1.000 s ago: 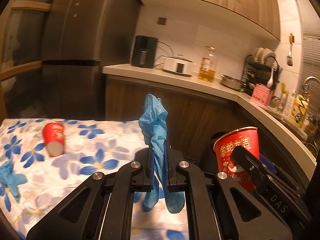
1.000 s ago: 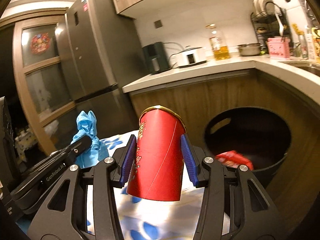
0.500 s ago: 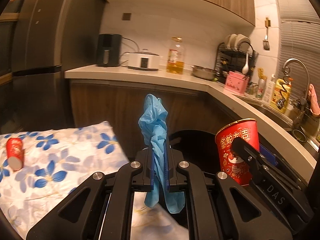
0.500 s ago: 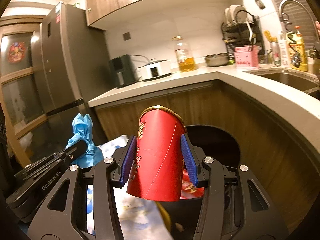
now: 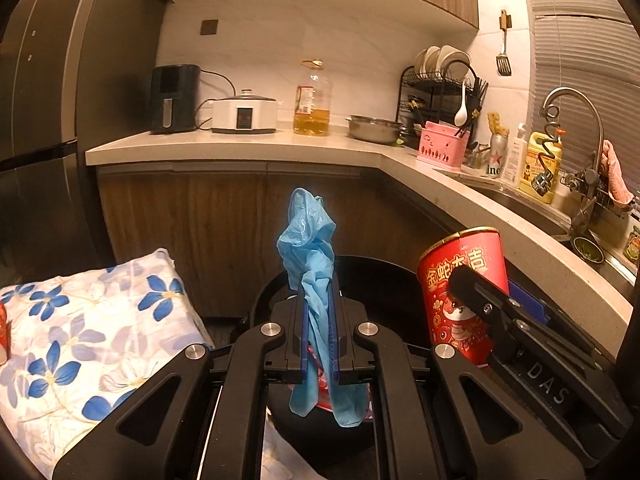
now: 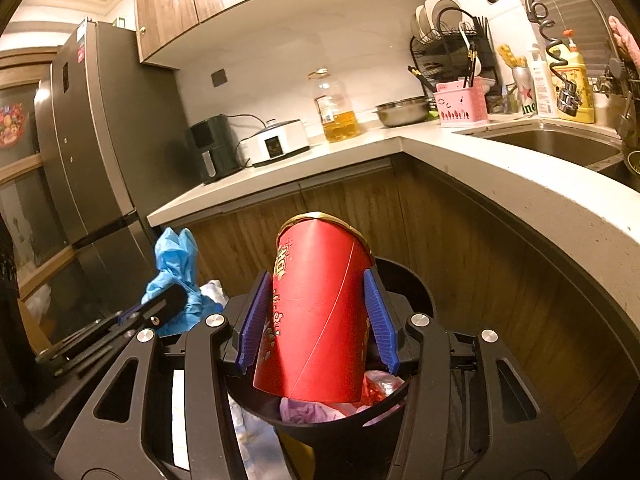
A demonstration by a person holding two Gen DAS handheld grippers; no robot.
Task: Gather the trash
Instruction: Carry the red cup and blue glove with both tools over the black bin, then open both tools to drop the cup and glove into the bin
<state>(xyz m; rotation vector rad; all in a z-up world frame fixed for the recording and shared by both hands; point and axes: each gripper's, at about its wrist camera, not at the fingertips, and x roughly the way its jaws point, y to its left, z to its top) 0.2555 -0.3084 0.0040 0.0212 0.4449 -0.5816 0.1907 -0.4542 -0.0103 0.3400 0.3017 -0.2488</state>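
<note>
My left gripper [image 5: 319, 300] is shut on a crumpled blue glove [image 5: 308, 240], which sticks up above the jaws and hangs below them. It also shows in the right wrist view [image 6: 176, 276]. My right gripper [image 6: 316, 312] is shut on a red paper cup [image 6: 320, 312] with gold rim, held upright; the cup shows at right in the left wrist view [image 5: 460, 280]. Both grippers are above a black round trash bin [image 6: 416, 292], which holds pink and red wrappers [image 6: 376, 388]. The bin's rim shows behind the glove in the left wrist view [image 5: 376, 268].
A table with a blue-flowered cloth [image 5: 100, 328] lies to the left; another red cup [image 5: 3, 336] sits at its far left edge. Wooden cabinets and an L-shaped white counter [image 5: 280, 144] stand close behind and right of the bin. A dark fridge [image 6: 92, 152] stands left.
Both grippers have swung right, away from the table, and now hang over the bin. The table has slid to the left edge. Both grips are unchanged.
</note>
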